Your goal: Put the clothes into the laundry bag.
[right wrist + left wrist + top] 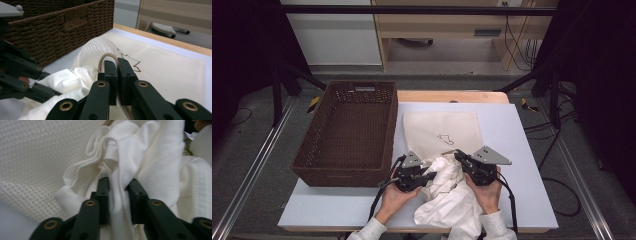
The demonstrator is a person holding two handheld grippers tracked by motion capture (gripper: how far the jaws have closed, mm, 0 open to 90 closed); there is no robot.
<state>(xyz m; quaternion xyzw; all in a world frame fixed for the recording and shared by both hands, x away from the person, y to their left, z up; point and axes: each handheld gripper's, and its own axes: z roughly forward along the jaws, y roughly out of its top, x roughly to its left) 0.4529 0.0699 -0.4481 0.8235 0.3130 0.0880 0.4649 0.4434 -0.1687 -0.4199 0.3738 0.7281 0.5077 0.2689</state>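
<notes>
From the high view, a crumpled white garment [447,192] lies on the bench [522,150] at the open mouth of a flat mesh bag [439,131], right of the wicker basket [349,132]. In the left gripper view, the left tongs [118,195] pinch a twisted fold of the soft white cloth. In the right gripper view, the right tongs [117,75] are closed on the bag's corded rim.

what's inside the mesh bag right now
One end of the white cloth is pushed into the mesh bag mouth; most lies crumpled outside. The weave hides how far in it reaches.
</notes>
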